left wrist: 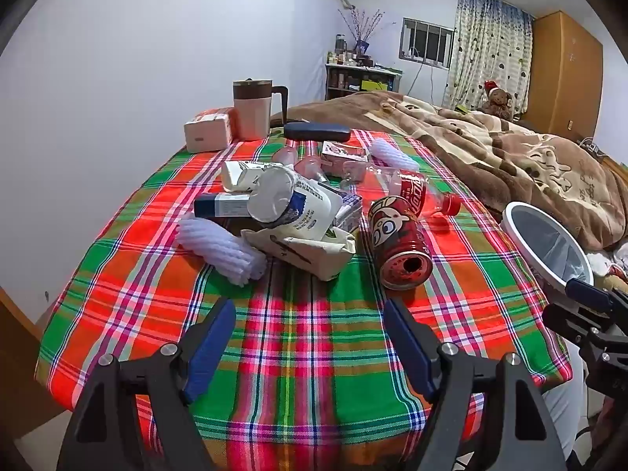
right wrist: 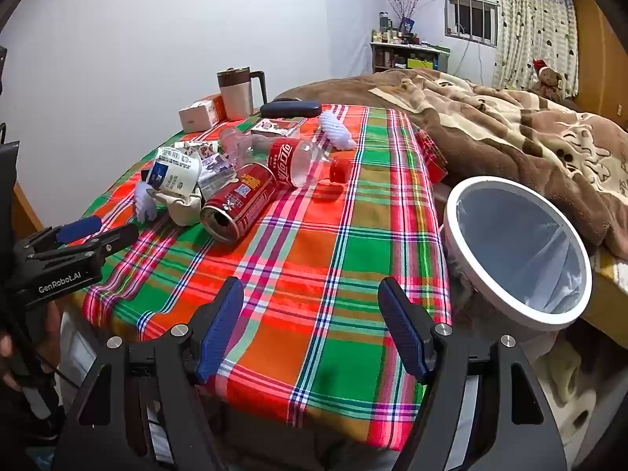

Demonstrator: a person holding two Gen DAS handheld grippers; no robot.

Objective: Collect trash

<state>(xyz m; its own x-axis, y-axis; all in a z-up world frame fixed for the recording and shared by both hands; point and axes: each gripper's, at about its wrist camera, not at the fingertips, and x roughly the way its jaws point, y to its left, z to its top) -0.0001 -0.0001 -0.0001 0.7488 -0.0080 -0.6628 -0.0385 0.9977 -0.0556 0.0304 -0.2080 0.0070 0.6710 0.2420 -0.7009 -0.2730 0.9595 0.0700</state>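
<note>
Above the near edge of the plaid table (left wrist: 298, 333) I hold both grippers, left gripper (left wrist: 310, 310) and right gripper (right wrist: 312, 288), tilted downward, jaws spread wide and empty, the red can (left wrist: 396, 247) at one o'clock of the left.

Far end of the table (left wrist: 298, 353) under its plaid cloth: I note a lidded mug (left wrist: 253, 108) upright beside a tissue pack (left wrist: 210, 129), a dark glasses case (left wrist: 317, 132) just right of them. Bed alongside, brown patterned blanket (left wrist: 490, 145) rumpled. Teddy bear (left wrist: 498, 102) in a red hat near the curtain (left wrist: 490, 43). Cluttered shelf (right wrist: 404, 57) below a barred window (right wrist: 471, 17).
</note>
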